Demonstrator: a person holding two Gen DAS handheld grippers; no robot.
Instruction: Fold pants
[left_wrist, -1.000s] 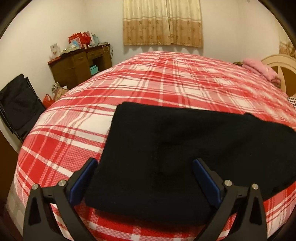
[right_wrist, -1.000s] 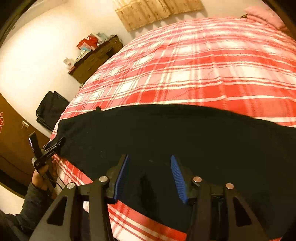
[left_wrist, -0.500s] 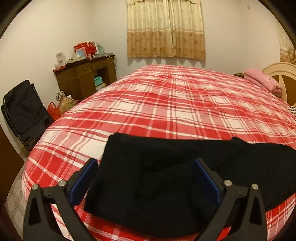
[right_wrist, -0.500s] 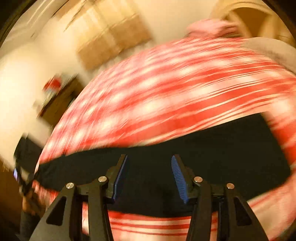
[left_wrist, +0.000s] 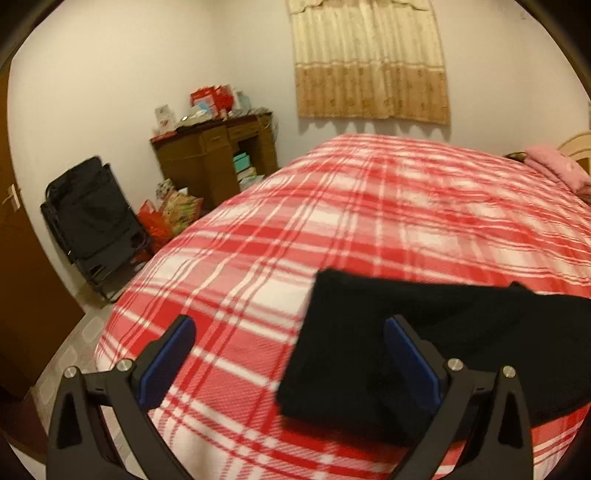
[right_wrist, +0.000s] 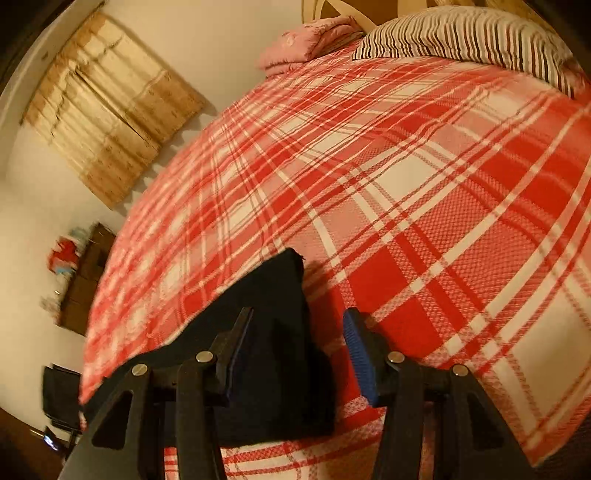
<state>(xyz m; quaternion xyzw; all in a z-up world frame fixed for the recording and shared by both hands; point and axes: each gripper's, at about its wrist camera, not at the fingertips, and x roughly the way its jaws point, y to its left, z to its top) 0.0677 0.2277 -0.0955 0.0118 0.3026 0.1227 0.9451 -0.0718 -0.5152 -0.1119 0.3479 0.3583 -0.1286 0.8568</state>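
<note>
Right gripper (right_wrist: 295, 343) has swung across to the pants' other end since a second ago, rolled too; left gripper (left_wrist: 288, 354) has lifted a bit, so the pants (left_wrist: 424, 347) now sit lower right in its view instead of filling it.

Left gripper: jaws wide apart, nothing between the pads, hanging above the bed (left_wrist: 332, 229). Its right finger (left_wrist: 410, 362) overlaps the pants' left end in view; whether it touches, can't tell. Left finger is over bare plaid.

Right gripper: jaws partly apart, not pinching anything. The pants' end edge runs up between its fingers, with black cloth behind the left finger (right_wrist: 236, 343) and plaid behind the right one.

Pants: black, lying flat as a long band along the bed's near edge, doubled lengthwise by the look of the left end.

Beyond: red-white plaid bed cover, striped pillow (right_wrist: 461, 37) and folded pink blanket (right_wrist: 306, 40) at the headboard end. Far wall has a beige curtain (left_wrist: 369, 59). Left of the bed: brown desk (left_wrist: 214, 155) with clutter on top, bags on the floor by it, a black folded chair (left_wrist: 92, 221) against the wall. Brown door at far left edge.
</note>
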